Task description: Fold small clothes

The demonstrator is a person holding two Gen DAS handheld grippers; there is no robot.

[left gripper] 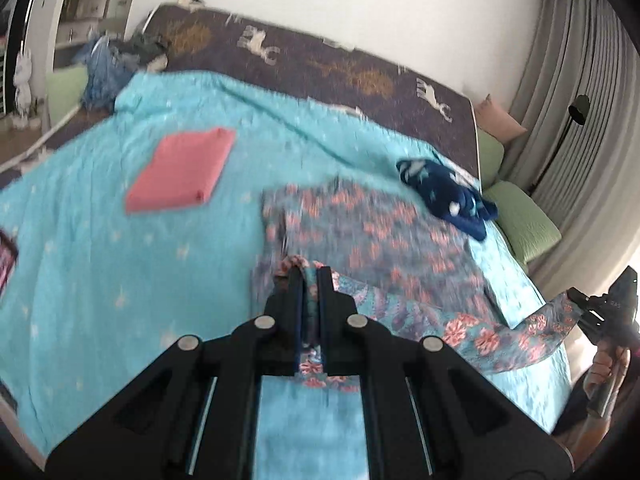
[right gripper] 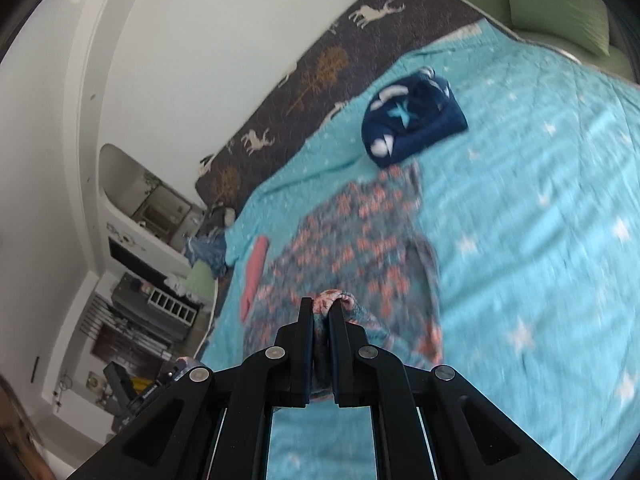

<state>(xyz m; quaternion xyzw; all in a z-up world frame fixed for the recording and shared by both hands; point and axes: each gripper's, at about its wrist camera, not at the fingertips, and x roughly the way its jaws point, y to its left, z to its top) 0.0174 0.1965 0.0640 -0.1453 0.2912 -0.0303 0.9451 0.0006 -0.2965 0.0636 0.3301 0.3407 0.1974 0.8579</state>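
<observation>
A floral garment [left gripper: 380, 236], blue-grey with pink flowers, lies spread on the turquoise quilt [left gripper: 120, 264]. My left gripper [left gripper: 311, 270] is shut on its near left edge, lifted a little. My right gripper [right gripper: 323, 303] is shut on the other near corner of the floral garment [right gripper: 360, 248]; it also shows in the left wrist view [left gripper: 576, 296] at the far right, with a strip of cloth stretched between the two. A folded pink cloth [left gripper: 182, 170] lies left of the garment. A crumpled navy garment [left gripper: 444, 192] lies beyond it, also in the right wrist view [right gripper: 412, 120].
A dark deer-print blanket [left gripper: 320, 64] covers the far side of the bed by the wall. Green cushions [left gripper: 524, 220] and grey curtains [left gripper: 580, 100] stand at the right. A heap of blue clothes [left gripper: 104, 68] lies at the far left corner. Shelves [right gripper: 160, 308] stand beyond the bed's left end.
</observation>
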